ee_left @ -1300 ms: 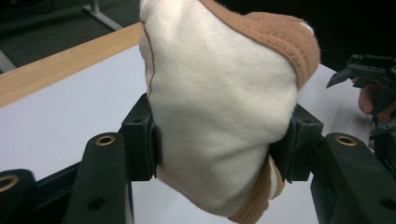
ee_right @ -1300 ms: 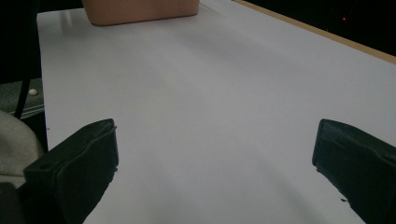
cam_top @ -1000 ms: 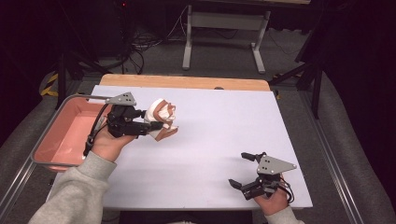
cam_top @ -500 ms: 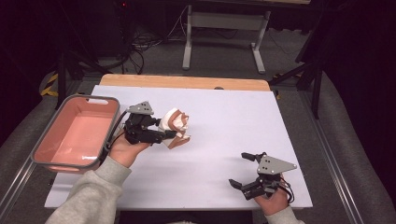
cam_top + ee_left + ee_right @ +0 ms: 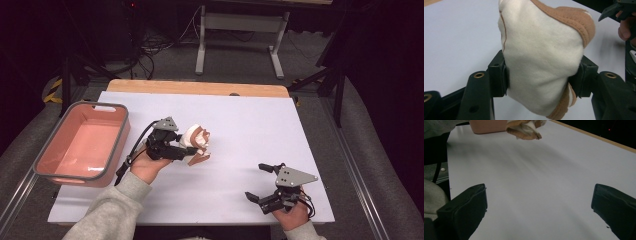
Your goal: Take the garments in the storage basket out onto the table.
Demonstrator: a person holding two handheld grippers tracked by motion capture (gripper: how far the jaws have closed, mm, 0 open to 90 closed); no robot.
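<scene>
Your left gripper (image 5: 192, 150) was clamped on the cream-and-tan cloth item (image 5: 196, 142), held above the white table (image 5: 250, 125) just right of the pink bin (image 5: 80, 145), while your right gripper (image 5: 260, 182) rested wide apart.

Knitted cream cloth (image 5: 541, 62) — tan-edged; matt white table (image 5: 250, 125); glossy pink bin (image 5: 80, 145).

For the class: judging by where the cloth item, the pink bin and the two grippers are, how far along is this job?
Done: the left gripper has the white-and-tan cloth item clamped between its jaws, out over the white table beside the pink bin. In hand: carrying it, its lower edge close to the tabletop. Left: setting it down and letting go, probably; the right gripper rests open near the front edge and may yet join in.
</scene>
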